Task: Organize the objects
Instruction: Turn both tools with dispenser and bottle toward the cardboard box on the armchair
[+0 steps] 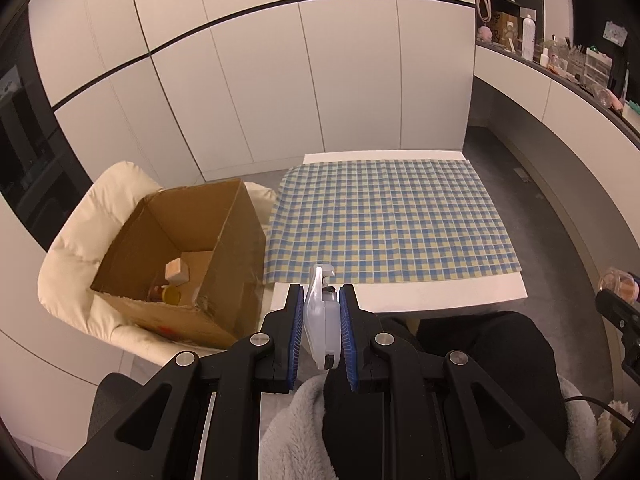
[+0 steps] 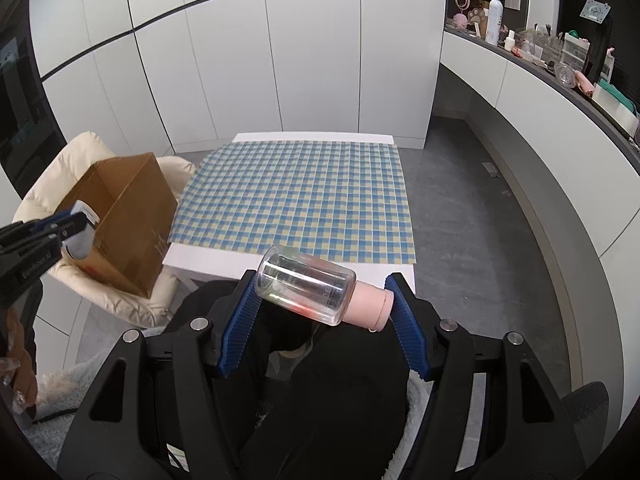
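Note:
My left gripper [image 1: 320, 294] is shut on a small white plastic gadget [image 1: 321, 316] with a hooked tip, held over the near edge of the table. The right wrist view shows that gripper [image 2: 74, 226] beside the cardboard box [image 2: 128, 224]. My right gripper [image 2: 322, 280] is shut on a clear jar with a pink cap [image 2: 316, 290], held sideways end to end between the blue pads [image 2: 404, 320], above a person's dark lap. The open cardboard box [image 1: 180, 256] rests on a cream padded chair [image 1: 76, 248] and holds a wooden block [image 1: 177, 270] and other small items.
A white table with a blue and yellow checked cloth [image 1: 384, 220] lies ahead, bare of objects. White cupboards stand behind it. A cluttered counter [image 2: 552, 60] runs along the right. A person's hand [image 2: 16, 364] shows at the left edge.

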### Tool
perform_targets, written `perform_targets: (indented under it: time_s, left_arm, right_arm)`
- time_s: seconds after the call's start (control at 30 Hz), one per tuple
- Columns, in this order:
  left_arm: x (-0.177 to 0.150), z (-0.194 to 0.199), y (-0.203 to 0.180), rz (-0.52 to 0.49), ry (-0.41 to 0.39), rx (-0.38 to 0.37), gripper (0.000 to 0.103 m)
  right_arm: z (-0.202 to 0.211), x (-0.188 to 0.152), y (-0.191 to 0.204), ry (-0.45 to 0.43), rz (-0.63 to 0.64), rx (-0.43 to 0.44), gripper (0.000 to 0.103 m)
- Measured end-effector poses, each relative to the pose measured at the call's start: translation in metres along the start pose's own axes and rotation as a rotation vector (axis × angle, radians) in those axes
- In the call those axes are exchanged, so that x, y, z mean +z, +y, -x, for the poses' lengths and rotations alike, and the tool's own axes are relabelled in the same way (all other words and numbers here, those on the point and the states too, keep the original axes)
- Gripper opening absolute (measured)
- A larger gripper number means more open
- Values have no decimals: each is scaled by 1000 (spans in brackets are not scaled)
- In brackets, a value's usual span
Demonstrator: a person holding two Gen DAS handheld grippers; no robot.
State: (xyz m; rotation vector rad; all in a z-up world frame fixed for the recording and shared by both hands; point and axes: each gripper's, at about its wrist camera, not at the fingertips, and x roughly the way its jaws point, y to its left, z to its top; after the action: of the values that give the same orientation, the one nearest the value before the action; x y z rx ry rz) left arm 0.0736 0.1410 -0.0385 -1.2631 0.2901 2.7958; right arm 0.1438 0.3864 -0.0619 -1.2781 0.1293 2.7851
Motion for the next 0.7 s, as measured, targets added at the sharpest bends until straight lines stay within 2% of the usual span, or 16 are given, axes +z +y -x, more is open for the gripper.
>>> perform_targets:
  time_s: [0.23,0.7]
  left_arm:
    - [2,8,-6,-4,-16,-1,18]
    - [0,-2,-19,-30,18,-18,18]
  right_arm:
    - [5,-3,-11,-5,-25,-4,66]
    - [-3,-2,-19,7,-37,-6,66]
